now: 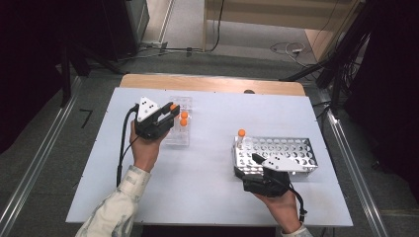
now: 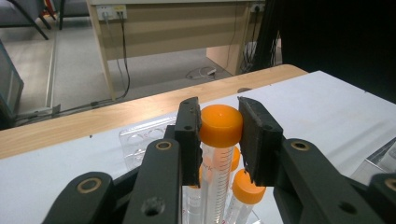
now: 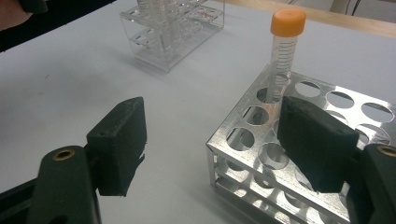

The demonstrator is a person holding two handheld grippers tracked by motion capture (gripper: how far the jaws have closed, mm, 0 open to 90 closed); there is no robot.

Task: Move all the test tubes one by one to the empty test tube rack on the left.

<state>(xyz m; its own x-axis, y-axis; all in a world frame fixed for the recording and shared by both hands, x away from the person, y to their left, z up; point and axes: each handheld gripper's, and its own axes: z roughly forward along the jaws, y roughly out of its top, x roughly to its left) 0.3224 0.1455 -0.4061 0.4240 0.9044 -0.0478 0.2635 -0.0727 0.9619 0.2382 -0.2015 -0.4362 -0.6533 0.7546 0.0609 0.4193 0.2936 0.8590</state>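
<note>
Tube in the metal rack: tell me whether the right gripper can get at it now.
Probably yes. The right gripper is open beside the metal rack, and the tube stands alone at the rack's near corner with nothing crowding it.

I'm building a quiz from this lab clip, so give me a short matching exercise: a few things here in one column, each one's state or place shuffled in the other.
Things:
1. left gripper
2. right gripper
3. metal rack
4. clear rack

States or places:
A. holds one capped tube at a corner
B. jaws shut on an orange cap
C. jaws open, one over the metal rack
D. beside the left hand, holding orange-capped tubes

Pairs: 1-B, 2-C, 3-A, 4-D
</note>
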